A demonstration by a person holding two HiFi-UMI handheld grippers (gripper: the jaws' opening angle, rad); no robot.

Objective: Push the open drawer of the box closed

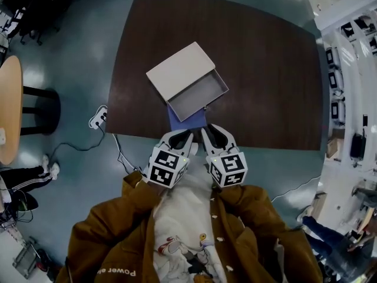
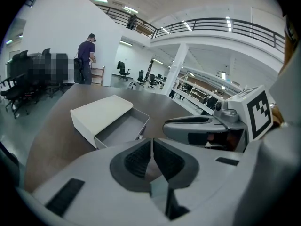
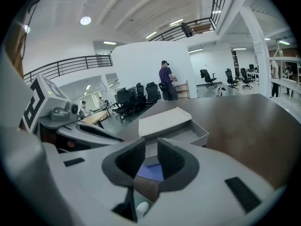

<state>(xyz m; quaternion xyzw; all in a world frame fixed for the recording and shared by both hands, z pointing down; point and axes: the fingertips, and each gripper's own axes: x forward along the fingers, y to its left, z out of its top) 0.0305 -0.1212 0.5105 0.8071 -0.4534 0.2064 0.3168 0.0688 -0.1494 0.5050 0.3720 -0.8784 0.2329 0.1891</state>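
My left gripper has its jaws pressed together on nothing; my right gripper has its jaws slightly spread, empty. Both hover at the table's near edge. Just beyond them sits the box, its drawer pulled out toward me, with a blue sheet at the drawer's near end.

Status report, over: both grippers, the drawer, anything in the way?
Left gripper shut, empty. Right gripper open, empty. Drawer open, untouched. Blue sheet flat at its front.

The word "Power" is printed, upside down in the head view, on the brown jacket, well behind the fingers; the letters after it cannot be read.
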